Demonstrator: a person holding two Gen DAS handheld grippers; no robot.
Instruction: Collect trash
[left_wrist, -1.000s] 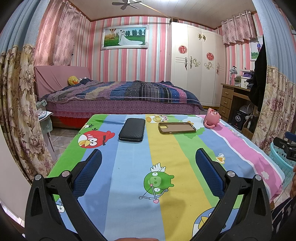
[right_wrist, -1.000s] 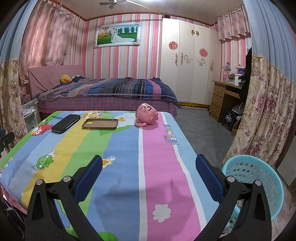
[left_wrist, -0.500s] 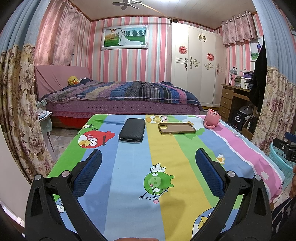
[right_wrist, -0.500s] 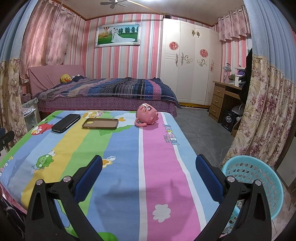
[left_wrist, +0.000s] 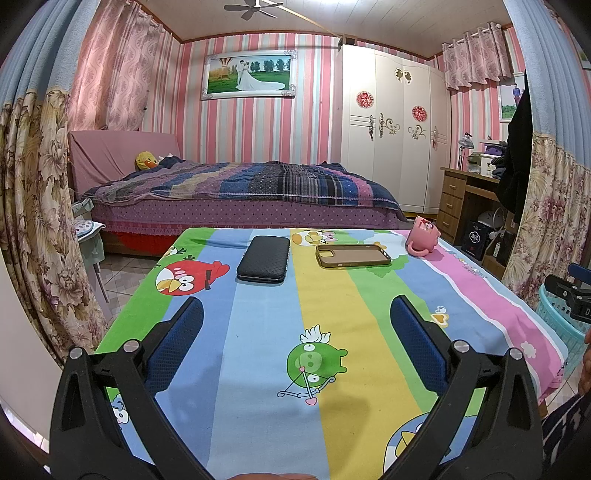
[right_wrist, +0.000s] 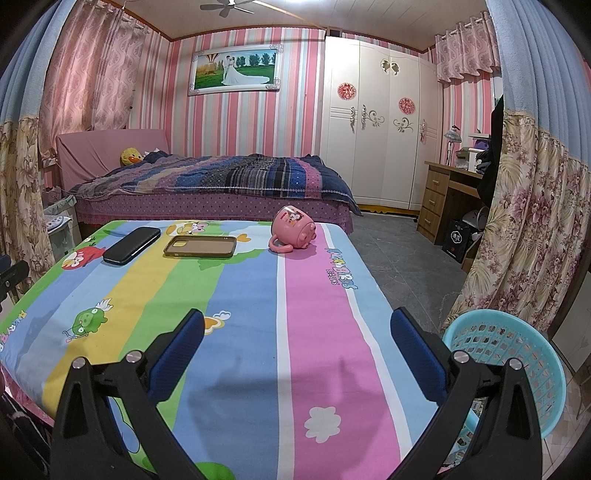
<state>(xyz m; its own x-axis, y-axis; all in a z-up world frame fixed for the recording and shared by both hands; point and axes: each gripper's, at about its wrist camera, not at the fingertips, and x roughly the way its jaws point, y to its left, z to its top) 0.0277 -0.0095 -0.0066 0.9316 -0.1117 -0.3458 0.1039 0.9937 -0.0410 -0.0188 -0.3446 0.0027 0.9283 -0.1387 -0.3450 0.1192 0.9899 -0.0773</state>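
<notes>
A turquoise plastic basket (right_wrist: 517, 354) stands on the floor at the table's right side; its edge (left_wrist: 554, 317) shows in the left wrist view too. My left gripper (left_wrist: 295, 332) is open above the near part of the table, nothing between its blue pads. Further right, my right gripper (right_wrist: 295, 339) hangs open and empty over the pink stripe, close to the basket. At the table's far end lie a black case (left_wrist: 263, 258), a brown phone case (left_wrist: 352, 255) and a pink mug (right_wrist: 293, 229) tipped on its side. I see no loose trash on the cloth.
The table wears a striped cartoon cloth (left_wrist: 332, 314). Behind it stands a bed (left_wrist: 240, 195), with a white wardrobe (left_wrist: 391, 133) and a wooden desk (right_wrist: 443, 195) to the right. Floral curtains (right_wrist: 524, 240) hang on both sides. Grey floor (right_wrist: 399, 266) lies right of the table.
</notes>
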